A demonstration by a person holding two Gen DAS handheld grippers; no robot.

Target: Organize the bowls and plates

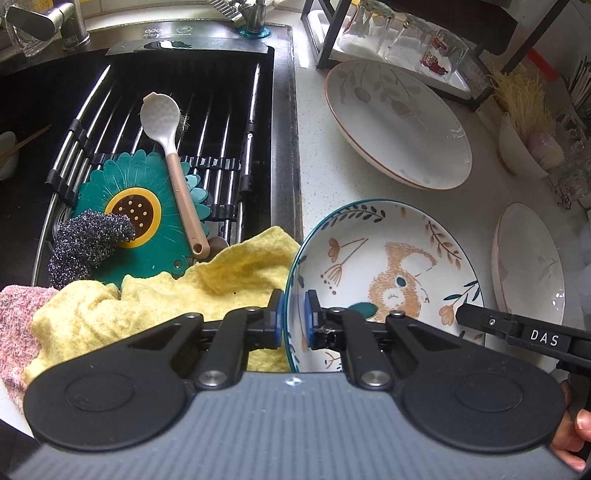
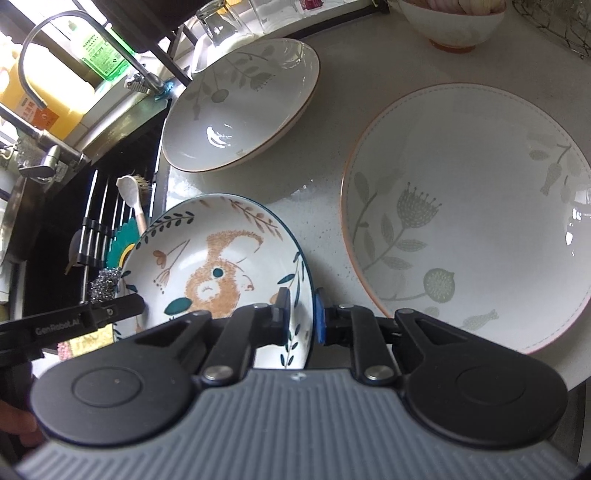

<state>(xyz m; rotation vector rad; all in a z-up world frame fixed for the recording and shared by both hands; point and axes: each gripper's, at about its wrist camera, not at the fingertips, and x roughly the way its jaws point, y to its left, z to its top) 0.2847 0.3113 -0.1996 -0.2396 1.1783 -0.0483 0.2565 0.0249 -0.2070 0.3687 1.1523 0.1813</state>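
A rabbit-pattern plate with a teal rim (image 1: 388,266) is held tilted above the white counter beside the sink. My left gripper (image 1: 293,319) is shut on its left rim. My right gripper (image 2: 301,317) is shut on its right rim; the same plate shows in the right wrist view (image 2: 218,258). A floral plate with an orange rim (image 2: 469,218) lies flat to the right, also seen in the left wrist view (image 1: 532,262). A second floral plate (image 1: 395,122) lies farther back near the glass rack, and shows in the right wrist view (image 2: 243,103).
The sink (image 1: 280,110) on the left holds a roll-up rack (image 1: 207,110), a white spoon (image 1: 173,155), a green flower mat (image 1: 136,218), a scourer (image 1: 88,243) and a yellow cloth (image 1: 177,291). Upturned glasses (image 1: 406,33) stand in a black rack. A bowl (image 2: 450,22) sits at back right.
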